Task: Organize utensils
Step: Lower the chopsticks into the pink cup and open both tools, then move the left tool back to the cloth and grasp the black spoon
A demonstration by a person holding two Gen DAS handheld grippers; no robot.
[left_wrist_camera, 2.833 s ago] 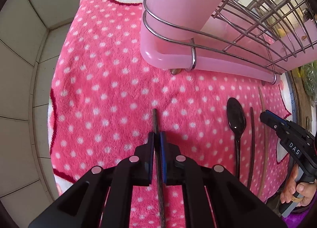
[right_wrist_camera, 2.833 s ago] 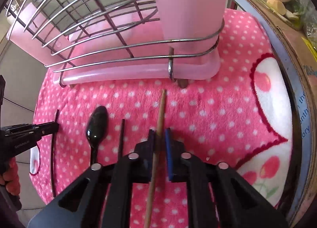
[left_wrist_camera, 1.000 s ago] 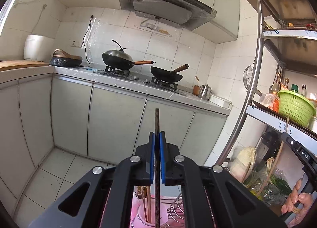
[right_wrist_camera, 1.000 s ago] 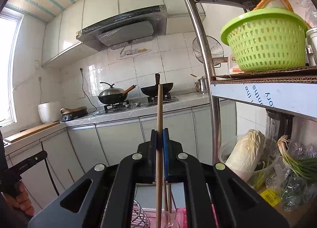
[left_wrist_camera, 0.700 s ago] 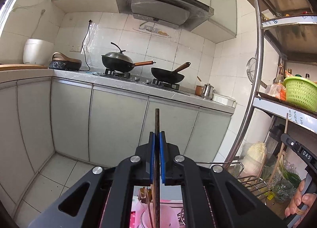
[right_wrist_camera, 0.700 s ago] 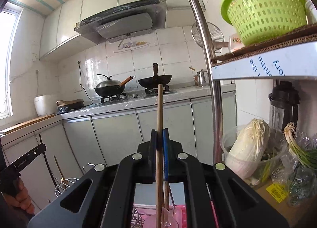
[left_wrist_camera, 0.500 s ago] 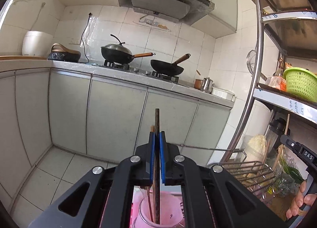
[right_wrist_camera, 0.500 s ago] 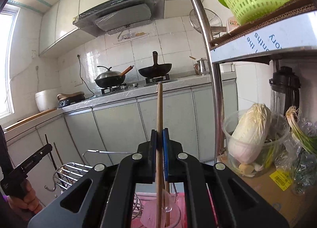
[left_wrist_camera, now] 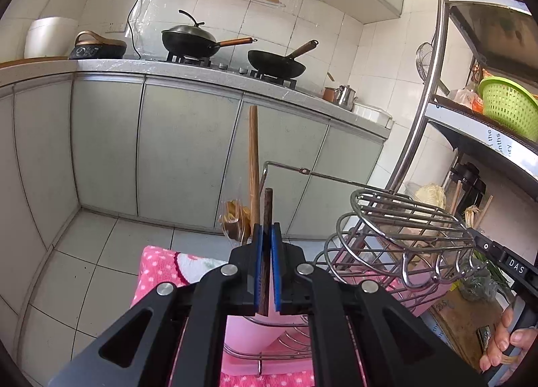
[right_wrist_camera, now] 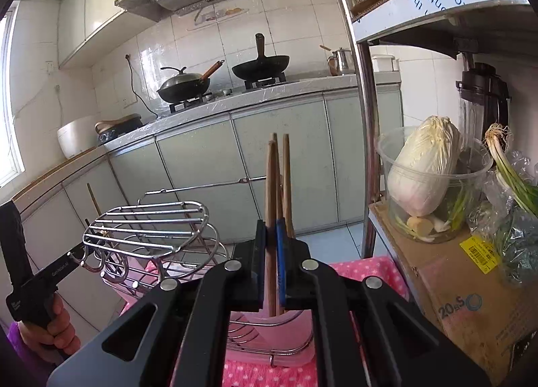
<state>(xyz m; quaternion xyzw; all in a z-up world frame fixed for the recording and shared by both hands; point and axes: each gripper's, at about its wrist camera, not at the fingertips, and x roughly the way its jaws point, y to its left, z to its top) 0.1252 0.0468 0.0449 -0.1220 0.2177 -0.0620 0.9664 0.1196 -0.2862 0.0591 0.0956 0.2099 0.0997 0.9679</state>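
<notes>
both sticks have dropped lower since a moment ago: the left tool (left_wrist_camera: 265, 272) grips the dark chopstick (left_wrist_camera: 268, 215), the right tool (right_wrist_camera: 270, 266) grips the light chopstick (right_wrist_camera: 270, 185), both now entering the pink holder (right_wrist_camera: 269, 323), so release seems next.

Both chopsticks came up off the pink dotted cloth (left_wrist_camera: 158, 266) and got turned upright. The left gripper (left_wrist_camera: 265, 266) has been lowering its dark chopstick (left_wrist_camera: 268, 218) into the pink holder (left_wrist_camera: 248, 329) below its fingers, and the right gripper (right_wrist_camera: 270, 262) sinks its light wooden chopstick (right_wrist_camera: 270, 185) into the holder's right end.
</notes>
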